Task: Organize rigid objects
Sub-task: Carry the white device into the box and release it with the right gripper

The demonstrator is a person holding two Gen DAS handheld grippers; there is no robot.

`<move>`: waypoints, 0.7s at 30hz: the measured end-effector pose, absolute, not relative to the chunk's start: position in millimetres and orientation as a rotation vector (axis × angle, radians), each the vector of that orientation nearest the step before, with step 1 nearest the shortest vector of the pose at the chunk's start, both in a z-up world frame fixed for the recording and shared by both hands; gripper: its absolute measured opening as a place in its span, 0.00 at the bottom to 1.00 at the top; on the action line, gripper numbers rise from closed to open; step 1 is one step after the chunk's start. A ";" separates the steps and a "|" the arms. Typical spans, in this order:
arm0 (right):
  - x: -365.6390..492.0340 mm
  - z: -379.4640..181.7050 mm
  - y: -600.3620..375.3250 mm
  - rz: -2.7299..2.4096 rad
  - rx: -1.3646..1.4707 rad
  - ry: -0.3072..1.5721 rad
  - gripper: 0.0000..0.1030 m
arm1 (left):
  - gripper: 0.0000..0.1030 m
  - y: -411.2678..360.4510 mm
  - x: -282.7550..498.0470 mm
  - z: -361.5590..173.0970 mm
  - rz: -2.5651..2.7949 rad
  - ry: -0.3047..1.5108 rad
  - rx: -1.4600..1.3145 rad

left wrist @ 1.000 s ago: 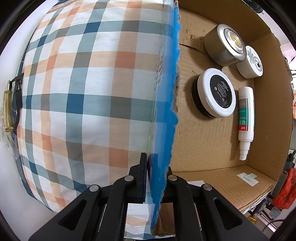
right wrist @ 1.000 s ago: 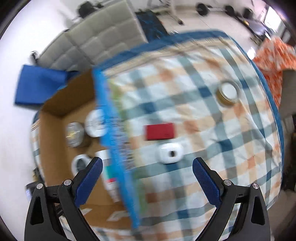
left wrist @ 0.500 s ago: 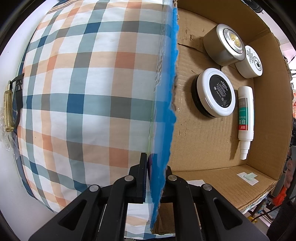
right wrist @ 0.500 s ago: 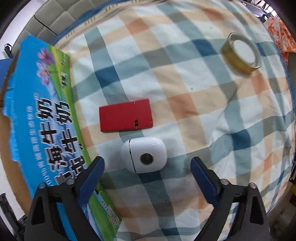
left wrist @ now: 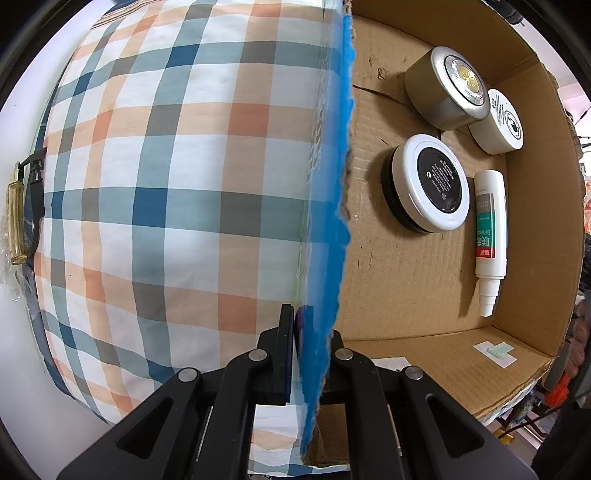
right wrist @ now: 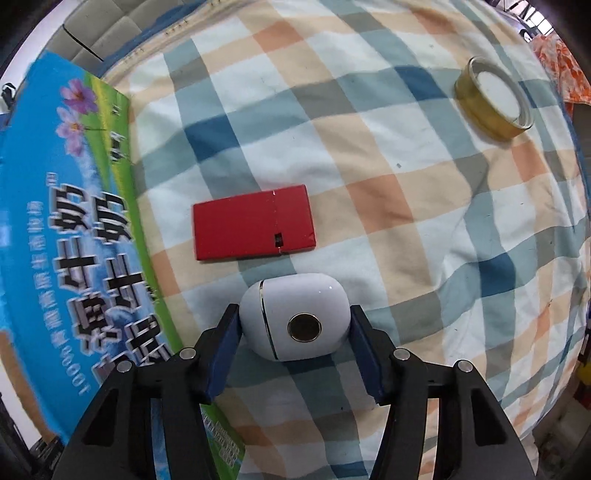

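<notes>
My left gripper [left wrist: 308,332] is shut on the blue-printed side wall [left wrist: 328,221] of a cardboard box [left wrist: 406,280]. Inside lie a silver tin [left wrist: 443,88], a white jar [left wrist: 496,122], a black-and-white round case [left wrist: 428,192] and a white tube [left wrist: 489,236]. In the right wrist view my right gripper [right wrist: 295,332] has closed onto a white rounded case [right wrist: 295,317] lying on the checked cloth; both pads touch its sides. A red flat box [right wrist: 255,221] lies just beyond it. A tape roll [right wrist: 493,98] lies far right.
The box's blue printed outer wall [right wrist: 74,240] stands to the left of the right gripper. The checked cloth [left wrist: 166,184] covers a rounded surface. A gold-handled object [left wrist: 16,221] lies at its left edge. A grey sofa [right wrist: 107,26] is behind.
My right gripper came down toward the cloth and closed from wide open onto the white case. The left gripper has kept still on the box wall.
</notes>
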State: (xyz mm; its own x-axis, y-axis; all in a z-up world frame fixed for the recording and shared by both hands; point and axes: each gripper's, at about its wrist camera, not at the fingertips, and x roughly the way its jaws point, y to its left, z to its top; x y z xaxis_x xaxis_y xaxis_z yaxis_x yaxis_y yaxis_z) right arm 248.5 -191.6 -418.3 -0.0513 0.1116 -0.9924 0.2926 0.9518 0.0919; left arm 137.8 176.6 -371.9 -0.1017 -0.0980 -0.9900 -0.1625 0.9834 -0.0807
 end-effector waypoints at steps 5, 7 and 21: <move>249.9 -373.5 -191.5 -0.091 0.334 1.549 0.58 | 0.05 176.1 138.6 -372.6 0.054 1.677 -0.199; 250.0 -350.3 -186.4 -0.059 0.331 1.508 0.58 | 0.05 176.5 139.0 -372.4 0.054 1.677 -0.202; 260.1 -254.0 -89.5 0.257 0.333 1.397 0.58 | 0.05 174.7 141.1 -373.0 0.055 1.681 -0.199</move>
State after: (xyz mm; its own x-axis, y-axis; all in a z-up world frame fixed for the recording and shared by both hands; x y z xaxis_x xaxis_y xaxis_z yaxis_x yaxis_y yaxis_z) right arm 260.1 -89.5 -254.0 0.1578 0.3689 -0.9160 0.0191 0.9263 0.3764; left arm 141.1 174.7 -373.0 -0.1073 -0.0984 -0.9893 -0.1633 0.9833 -0.0801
